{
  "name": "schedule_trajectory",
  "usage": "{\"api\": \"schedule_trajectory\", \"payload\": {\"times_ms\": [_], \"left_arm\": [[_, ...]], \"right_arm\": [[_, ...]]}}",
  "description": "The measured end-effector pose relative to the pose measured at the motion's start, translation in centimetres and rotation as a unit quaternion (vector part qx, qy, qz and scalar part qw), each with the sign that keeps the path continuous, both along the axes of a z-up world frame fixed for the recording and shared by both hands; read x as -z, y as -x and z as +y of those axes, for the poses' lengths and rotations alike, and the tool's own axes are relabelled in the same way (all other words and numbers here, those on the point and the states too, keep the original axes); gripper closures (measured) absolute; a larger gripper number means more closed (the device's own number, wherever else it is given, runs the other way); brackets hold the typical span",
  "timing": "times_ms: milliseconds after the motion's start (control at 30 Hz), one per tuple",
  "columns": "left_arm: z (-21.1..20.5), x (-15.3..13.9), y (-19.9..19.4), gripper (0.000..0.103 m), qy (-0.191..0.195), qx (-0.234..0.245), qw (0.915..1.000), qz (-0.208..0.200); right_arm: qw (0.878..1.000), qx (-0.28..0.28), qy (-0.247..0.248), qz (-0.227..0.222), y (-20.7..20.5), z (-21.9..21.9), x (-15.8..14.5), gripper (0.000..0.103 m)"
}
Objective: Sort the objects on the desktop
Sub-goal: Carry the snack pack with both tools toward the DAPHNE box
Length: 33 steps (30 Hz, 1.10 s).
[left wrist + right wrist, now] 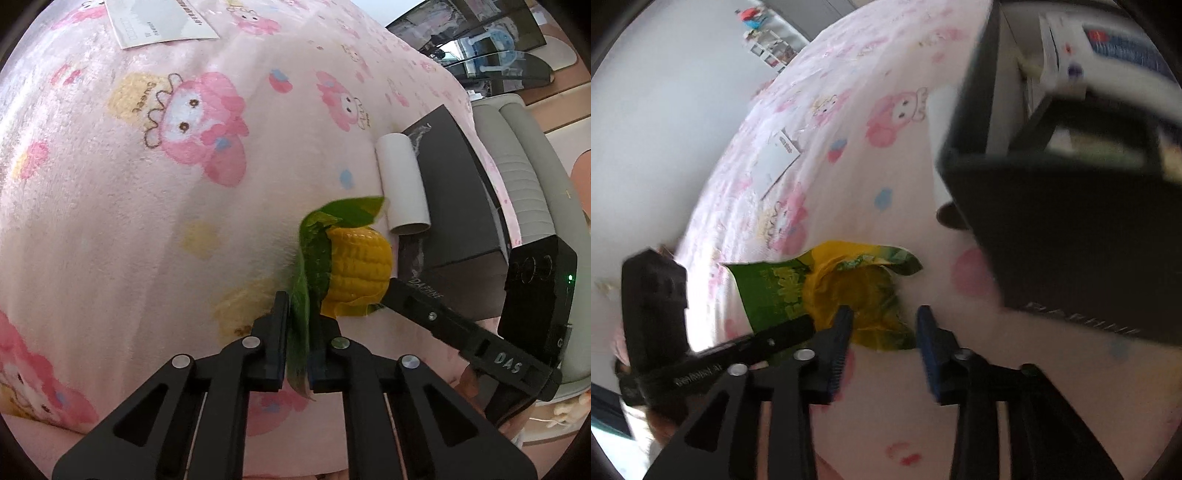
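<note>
Your left wrist view is bright, evenly lit and sharp, with only soft shadows beside the toy corn point(356, 271). Your right wrist view is motion-blurred, worst on the black box point(1067, 236) right of the corn. Both fisheye pictures bend strongly outward and darken at the corners.

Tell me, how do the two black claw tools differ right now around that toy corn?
The left gripper is pinched shut on the toy corn's green husk leaf; the right gripper stands open, its jaws apart with the corn's end between them but not pressed. The left holds the thin leaf at the side, while the right faces the cob's end. Both are black two-finger tools angled down over the pink cartoon blanket.
</note>
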State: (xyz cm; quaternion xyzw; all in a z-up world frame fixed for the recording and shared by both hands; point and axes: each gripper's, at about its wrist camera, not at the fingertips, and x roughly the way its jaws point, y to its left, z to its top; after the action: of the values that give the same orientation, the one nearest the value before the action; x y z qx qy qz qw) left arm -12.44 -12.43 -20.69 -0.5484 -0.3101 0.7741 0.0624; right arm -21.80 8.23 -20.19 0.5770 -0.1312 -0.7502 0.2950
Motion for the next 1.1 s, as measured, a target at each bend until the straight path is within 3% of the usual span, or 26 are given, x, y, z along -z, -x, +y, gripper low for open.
{"api": "schedule_trajectory", "payload": {"times_ms": [200, 300, 433, 500, 600, 733, 867, 967, 1067, 1100], "left_arm": [[-0.4, 0.3, 0.1, 0.093, -0.007, -0.014, 0.9999, 0.002], [-0.2, 0.5, 0.4, 0.092, -0.005, -0.016, 0.9999, 0.002], [0.5, 0.6, 0.7, 0.095, 0.030, -0.012, 0.9995, -0.002], [1.2, 0.4, 0.8, 0.099, 0.057, -0.002, 0.9984, 0.001], [2.3, -0.1, 0.7, 0.100, 0.097, 0.014, 0.9952, 0.012], [2.8, -0.4, 0.5, 0.102, 0.110, 0.021, 0.9935, 0.022], [2.7, -0.4, 0.6, 0.102, 0.106, 0.019, 0.9940, 0.022], [2.5, -0.4, 0.5, 0.100, 0.100, 0.015, 0.9946, 0.021], [2.2, -0.4, 0.5, 0.097, 0.087, 0.005, 0.9959, 0.022], [2.0, -0.4, 0.5, 0.091, 0.083, 0.002, 0.9963, 0.022]], "right_arm": [[1.000, -0.006, 0.028, 0.007, 0.2, -0.2, -0.3, 0.066], [0.999, -0.002, 0.014, 0.029, 0.2, -0.4, -0.4, 0.056], [0.999, 0.002, 0.004, 0.046, 0.3, -0.9, 0.2, 0.050], [0.999, -0.020, 0.030, 0.036, 0.1, -1.4, 0.2, 0.050], [0.996, -0.052, 0.064, 0.021, -0.2, -2.3, 0.2, 0.062], [0.997, -0.072, 0.015, 0.026, -1.0, -3.5, 1.1, 0.073], [0.997, -0.066, -0.002, 0.039, -1.0, -3.4, 0.8, 0.073], [0.995, -0.053, -0.045, 0.067, -1.7, -3.1, -0.7, 0.073], [0.989, -0.037, -0.094, 0.108, -1.9, -2.8, -2.0, 0.073], [0.988, -0.029, -0.097, 0.116, -1.8, -2.6, -2.3, 0.073]]}}
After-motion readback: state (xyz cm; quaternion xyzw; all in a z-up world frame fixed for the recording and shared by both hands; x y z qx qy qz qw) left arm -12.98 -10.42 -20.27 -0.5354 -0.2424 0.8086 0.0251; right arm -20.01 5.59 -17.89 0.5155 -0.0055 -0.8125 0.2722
